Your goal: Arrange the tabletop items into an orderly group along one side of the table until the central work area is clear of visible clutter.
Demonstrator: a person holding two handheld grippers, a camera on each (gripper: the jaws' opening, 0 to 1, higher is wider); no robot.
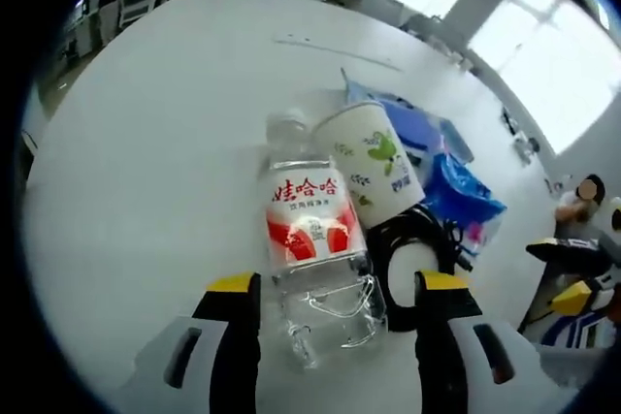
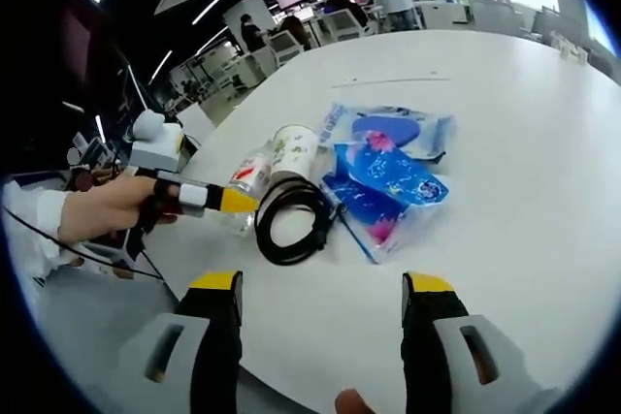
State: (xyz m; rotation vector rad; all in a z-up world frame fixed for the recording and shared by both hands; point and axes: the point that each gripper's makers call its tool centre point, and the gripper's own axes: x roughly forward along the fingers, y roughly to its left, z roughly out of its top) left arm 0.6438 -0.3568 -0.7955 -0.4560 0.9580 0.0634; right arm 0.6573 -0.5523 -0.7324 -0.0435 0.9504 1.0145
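We see the left gripper [image 1: 338, 288] wide around the water bottle [image 1: 312, 249], centre frame. Right gripper [image 2: 322, 283] wide, holding nothing, bottom frame; paper cup [image 1: 374, 162] touches the bottle.

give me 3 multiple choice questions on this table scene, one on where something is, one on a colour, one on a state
1. Where is the cable?
A. coiled on the table beside the cup
B. inside the cup
C. hanging off the table edge

2. What colour is the bottle label?
A. green
B. red and white
C. black

3. How is the left gripper?
A. shut on the cable
B. open, jaws either side of the bottle
C. shut on the cup

Answers: 1 A, the black loop lies flat by the cup. 2 B, red band with white. 3 B, gaps show between both jaws and the bottle.
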